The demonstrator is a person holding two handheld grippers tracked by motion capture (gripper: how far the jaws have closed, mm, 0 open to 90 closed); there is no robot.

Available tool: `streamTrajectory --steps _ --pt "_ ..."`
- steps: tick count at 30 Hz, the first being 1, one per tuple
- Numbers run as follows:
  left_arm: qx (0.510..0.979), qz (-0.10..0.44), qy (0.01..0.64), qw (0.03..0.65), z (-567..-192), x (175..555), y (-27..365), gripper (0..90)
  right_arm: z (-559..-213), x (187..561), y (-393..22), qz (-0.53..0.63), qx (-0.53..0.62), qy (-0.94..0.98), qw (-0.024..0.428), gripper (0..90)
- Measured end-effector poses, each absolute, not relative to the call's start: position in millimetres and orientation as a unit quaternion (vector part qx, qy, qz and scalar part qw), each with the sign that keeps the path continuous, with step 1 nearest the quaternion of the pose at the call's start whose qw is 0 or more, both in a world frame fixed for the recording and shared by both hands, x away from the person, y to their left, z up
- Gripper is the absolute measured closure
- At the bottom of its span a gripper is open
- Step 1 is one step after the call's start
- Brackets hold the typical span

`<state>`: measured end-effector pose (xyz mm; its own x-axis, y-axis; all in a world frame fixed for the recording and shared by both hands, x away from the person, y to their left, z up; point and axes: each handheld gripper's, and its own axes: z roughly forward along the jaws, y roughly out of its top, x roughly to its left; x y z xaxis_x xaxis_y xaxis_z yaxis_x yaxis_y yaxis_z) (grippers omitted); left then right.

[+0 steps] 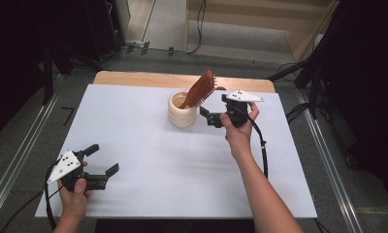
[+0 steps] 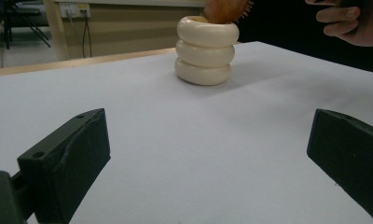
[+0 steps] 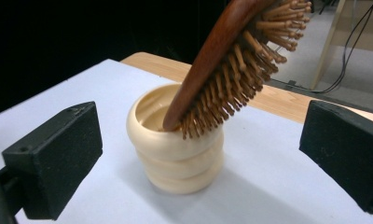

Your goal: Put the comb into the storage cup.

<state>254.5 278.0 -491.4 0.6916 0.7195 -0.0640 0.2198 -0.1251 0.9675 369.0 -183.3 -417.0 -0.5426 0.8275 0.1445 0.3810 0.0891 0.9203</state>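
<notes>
At upper centre of the high view, the hairbrush [image 1: 200, 90] is seen leaning up-right from the ribbed cup [image 1: 182, 112], just left of the wide-open right gripper [image 1: 209, 116]; the left gripper [image 1: 105, 160] is held wide, lower left.

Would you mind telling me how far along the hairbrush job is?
Done: the hairbrush stands handle-down in the cream cup, leaning on its rim. In hand: nothing; the right tool sits open beside the cup and the left tool is open near the table's front. Left: apparently just moving away.
</notes>
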Motion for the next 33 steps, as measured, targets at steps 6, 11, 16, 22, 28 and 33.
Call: streamTrajectory --steps 6,11,16,22,28,33 --pt "0.718 0.218 0.327 0.574 -491.3 254.3 277.9 0.0 -422.5 357.6 -189.3 0.522 0.418 0.712 0.215 0.0" --pt "0.719 0.218 0.327 0.574 -491.3 254.3 277.9 0.0 -427.0 347.2 -194.0 0.525 0.413 0.712 0.219 0.0" --pt "0.719 0.218 0.327 0.574 -491.3 254.3 277.7 0.0 -430.6 337.5 -200.4 0.529 0.41 0.709 0.222 0.0" --pt "0.719 0.218 0.327 0.574 -491.3 254.3 277.6 0.0 -436.3 325.6 -209.1 0.534 0.408 0.705 0.226 0.0" --pt "0.719 0.219 0.326 0.573 -491.3 254.1 277.6 0.0 -442.1 315.5 -220.6 0.536 0.413 0.7 0.23 0.0" --pt "0.719 0.219 0.326 0.573 -491.3 254.2 277.3 0.0 -446.4 307.7 -230.6 0.535 0.416 0.697 0.234 0.0"
